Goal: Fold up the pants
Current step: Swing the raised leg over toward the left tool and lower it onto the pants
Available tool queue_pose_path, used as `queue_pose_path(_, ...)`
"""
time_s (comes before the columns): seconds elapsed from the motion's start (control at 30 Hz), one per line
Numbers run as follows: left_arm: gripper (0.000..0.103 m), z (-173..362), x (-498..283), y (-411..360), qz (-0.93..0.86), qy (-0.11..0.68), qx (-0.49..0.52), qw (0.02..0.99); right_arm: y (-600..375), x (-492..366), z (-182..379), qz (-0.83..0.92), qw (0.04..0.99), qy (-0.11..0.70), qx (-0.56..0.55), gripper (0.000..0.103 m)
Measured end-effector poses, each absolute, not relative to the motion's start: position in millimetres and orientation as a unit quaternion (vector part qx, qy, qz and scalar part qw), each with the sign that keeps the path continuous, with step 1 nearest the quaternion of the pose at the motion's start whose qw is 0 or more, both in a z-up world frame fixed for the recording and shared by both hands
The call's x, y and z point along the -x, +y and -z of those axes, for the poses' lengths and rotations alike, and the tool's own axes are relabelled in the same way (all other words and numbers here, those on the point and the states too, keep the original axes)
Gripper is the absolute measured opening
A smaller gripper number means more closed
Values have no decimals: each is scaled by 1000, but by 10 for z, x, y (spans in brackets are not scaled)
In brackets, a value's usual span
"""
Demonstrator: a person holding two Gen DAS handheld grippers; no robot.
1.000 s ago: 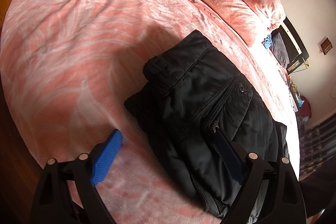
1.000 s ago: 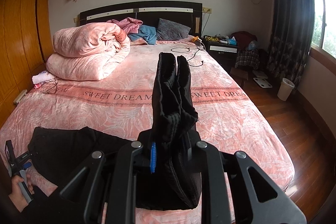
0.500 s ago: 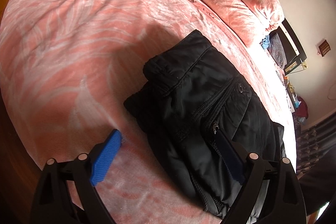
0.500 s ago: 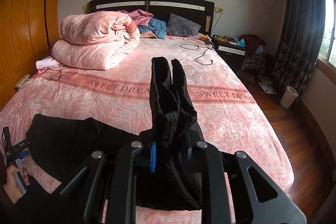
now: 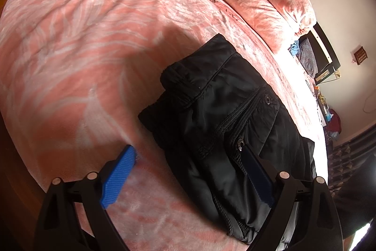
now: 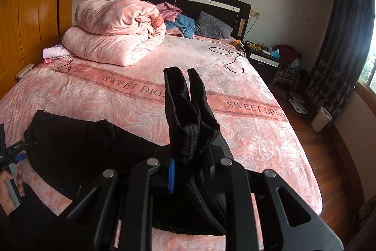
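Item: black pants [image 6: 77,145], on the bed [image 6: 246,133].

Right tongs [image 6: 188,177]: pinching the leg ends, which we have carried nearer the waistband.

Left tongs [image 5: 188,171]: spread over the waist end, unmoved.

Status: we judge the lengthwise fold half made.

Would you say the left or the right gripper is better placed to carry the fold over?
Right: the right gripper is clamped on the pants hems, while the left gripper stands open at the waist.
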State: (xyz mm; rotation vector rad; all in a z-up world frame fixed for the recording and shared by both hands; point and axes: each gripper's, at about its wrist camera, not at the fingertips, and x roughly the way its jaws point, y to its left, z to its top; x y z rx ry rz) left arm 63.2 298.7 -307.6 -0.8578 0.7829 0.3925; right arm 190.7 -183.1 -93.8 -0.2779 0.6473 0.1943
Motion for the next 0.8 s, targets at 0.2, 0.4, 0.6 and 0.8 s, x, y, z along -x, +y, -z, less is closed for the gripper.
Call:
queue_pose_path(0.2,93,3085,-631,3007,-177,367,407,818,-1636,-1938,1061,-98,927,324,159,17)
queue_pose_path(0.4,93,3092,-634,3024,-174,367,409,818,-1453,-1956,1192,-101,921,330,179,17)
queue_pose_path(0.6,93,3107,-630,3051,-168,364,414,817,-1278,-1968,1303,-104,914,335,203,17)
queue_pose_path(0.8,93,3110,-611,3071,-163,361,419,817,-1125,-1965,1424,-104,908,339,224,17)
